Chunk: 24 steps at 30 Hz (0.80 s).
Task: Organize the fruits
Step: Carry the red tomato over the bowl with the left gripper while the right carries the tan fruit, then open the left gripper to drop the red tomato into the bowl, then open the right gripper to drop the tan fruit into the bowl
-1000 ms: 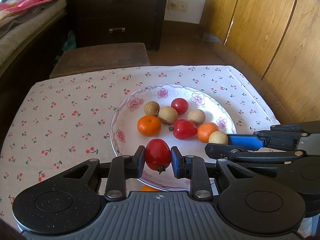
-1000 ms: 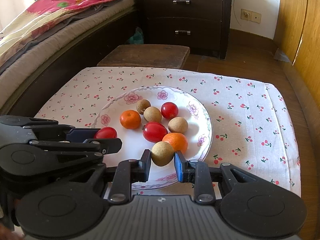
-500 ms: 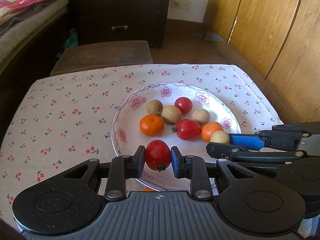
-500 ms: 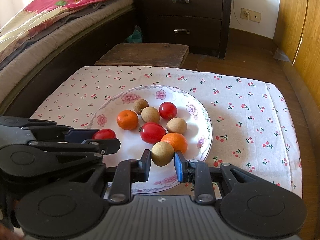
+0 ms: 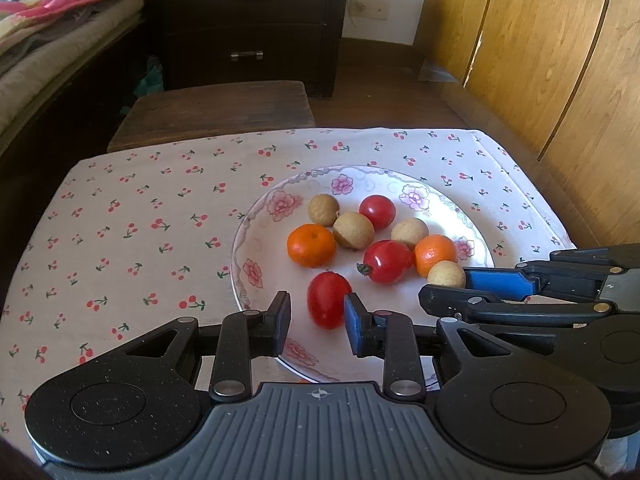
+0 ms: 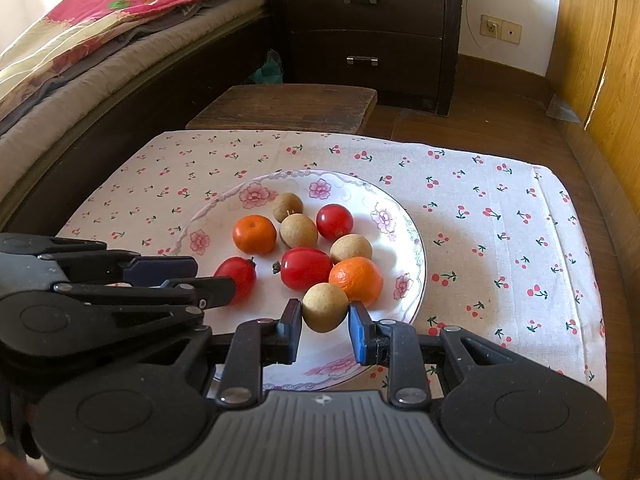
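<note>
Fruits sit together on the flowered plate (image 5: 256,276) in the middle of the table (image 5: 120,208), on a cherry-print cloth; tomatoes, oranges, small brown round ones.

Left wrist view: left claw (image 5: 317,322) is parted, jaws standing clear on both sides of an oval tomato (image 5: 327,299) that rests on the plate w/ a visible gap on the left side; so it grips nothing. Beyond it an orange (image 5: 311,245), a bigger tomato (image 5: 387,261) and another orange (image 5: 435,254) lie close together; right claw (image 5: 456,285) comes in from the right edge w/ a brown fruit (image 5: 446,274) at its tip.

Right wrist view: right claw (image 6: 325,320) is closed on that brown fruit (image 6: 325,307), pads pressing both sides, just above the plate (image 6: 412,236) near its front rim, beside the orange (image 6: 356,280).

Judgement: step in hand looks like setting fruit down; do it well by pulling the left claw straight back w/o nudging the tomato, and lowering the brown fruit till it touches before parting the pads, else it may roll.
</note>
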### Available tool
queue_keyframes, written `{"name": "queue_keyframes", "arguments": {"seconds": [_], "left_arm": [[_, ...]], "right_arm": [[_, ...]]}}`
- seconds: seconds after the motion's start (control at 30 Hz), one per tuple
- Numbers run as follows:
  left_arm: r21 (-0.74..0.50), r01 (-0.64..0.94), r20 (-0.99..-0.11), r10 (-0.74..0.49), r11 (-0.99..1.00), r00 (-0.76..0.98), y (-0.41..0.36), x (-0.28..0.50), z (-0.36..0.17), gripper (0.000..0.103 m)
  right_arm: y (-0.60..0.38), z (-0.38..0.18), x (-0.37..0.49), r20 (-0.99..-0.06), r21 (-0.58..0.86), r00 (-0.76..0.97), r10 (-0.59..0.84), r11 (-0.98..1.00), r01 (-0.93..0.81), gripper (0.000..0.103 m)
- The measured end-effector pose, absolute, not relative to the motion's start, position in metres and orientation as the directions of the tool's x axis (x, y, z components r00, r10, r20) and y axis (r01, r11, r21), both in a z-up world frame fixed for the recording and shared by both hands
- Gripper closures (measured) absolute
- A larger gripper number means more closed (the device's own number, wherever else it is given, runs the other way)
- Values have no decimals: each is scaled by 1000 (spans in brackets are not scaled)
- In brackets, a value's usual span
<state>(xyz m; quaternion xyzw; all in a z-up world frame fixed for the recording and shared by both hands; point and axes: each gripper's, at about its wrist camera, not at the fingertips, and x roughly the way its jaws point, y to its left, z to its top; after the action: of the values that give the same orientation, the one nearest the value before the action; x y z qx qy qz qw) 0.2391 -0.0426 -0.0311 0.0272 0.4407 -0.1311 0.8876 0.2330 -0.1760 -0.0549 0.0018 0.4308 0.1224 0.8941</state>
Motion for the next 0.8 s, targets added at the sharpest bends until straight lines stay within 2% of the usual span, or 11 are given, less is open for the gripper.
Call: {"name": "queue_keyframes", "arguments": {"seconds": [0.8], "left_arm": [[-63, 247, -786, -200, 967, 584, -41, 240, -29, 54]], "right_arm": [[-176, -56, 234, -777, 106, 595, 206, 974, -199, 75]]}}
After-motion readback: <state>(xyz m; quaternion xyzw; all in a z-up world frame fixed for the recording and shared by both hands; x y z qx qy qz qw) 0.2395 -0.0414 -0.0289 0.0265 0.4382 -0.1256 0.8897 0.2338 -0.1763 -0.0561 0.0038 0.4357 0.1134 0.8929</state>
